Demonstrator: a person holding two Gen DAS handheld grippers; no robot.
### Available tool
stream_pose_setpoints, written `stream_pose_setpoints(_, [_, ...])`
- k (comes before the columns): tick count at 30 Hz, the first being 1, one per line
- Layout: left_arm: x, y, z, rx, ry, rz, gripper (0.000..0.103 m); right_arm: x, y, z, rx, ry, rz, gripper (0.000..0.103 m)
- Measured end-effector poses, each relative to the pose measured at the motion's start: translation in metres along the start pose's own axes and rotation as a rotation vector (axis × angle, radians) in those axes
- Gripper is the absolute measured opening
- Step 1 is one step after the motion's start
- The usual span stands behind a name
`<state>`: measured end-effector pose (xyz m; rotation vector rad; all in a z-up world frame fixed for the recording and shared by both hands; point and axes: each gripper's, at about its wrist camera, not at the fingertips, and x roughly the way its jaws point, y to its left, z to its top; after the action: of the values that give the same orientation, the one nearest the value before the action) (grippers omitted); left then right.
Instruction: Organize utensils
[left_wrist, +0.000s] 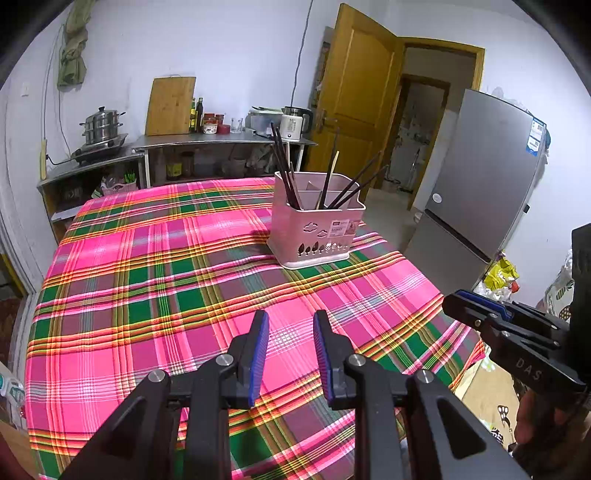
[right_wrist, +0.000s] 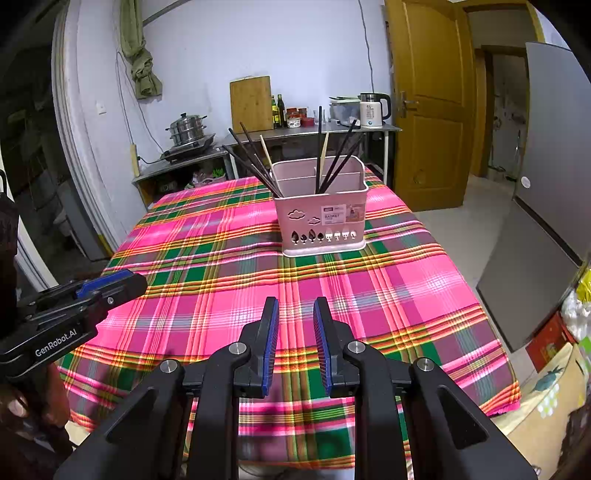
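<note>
Both tongs idle over the near edge of the table (right_wrist: 207, 258), nothing gripped. Left tongs (left_wrist: 290, 325) part open, a narrow gap between the blue pads with only plaid cloth showing through it; right tongs (right_wrist: 295, 312) the same, narrow gap, empty. Pink caddy (right_wrist: 321, 218) stands upright on the far-right part of the table, well apart from both tongs. Chopsticks (right_wrist: 258, 162) are already in it: a dark bunch with one pale stick leaning left in the left compartment, and a few more (right_wrist: 332, 155) with another pale one in the right compartment (can't tell how many compartments in all). No loose utensils anywhere on the cloth in either view. My read: this is either the start or the end of the job, most likely a re-sort between compartments. Next move would call for a reach forward to the caddy, lining one pair of tongs across a single stick near its top, closing the gap further to pinch it, and lifting straight up so the neighbours don't drag along.
</note>
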<state>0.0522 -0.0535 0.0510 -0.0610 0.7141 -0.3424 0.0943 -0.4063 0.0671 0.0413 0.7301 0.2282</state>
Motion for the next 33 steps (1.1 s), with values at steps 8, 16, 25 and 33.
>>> stream_pose_setpoints(8, [-0.0001, 0.0004, -0.0010, -0.001, 0.000, -0.004, 0.024, 0.0003, -0.0002, 0.0001, 0.001, 0.000, 0.000, 0.020])
stream_pose_setpoints(16, [0.0023, -0.0014, -0.0015, 0.001, 0.002, 0.008, 0.024, 0.0005, -0.0003, 0.0001, 0.001, 0.001, 0.001, 0.020])
stream_pose_setpoints(25, [0.0049, -0.0030, -0.0033, 0.005, 0.005, 0.017, 0.024, 0.0003, 0.0000, 0.0000, 0.001, 0.002, 0.000, 0.020])
stream_pose_setpoints(33, [0.0047, -0.0031, -0.0045, 0.000, -0.008, 0.024, 0.024, 0.0027, 0.0006, -0.0003, 0.000, 0.005, 0.000, 0.020])
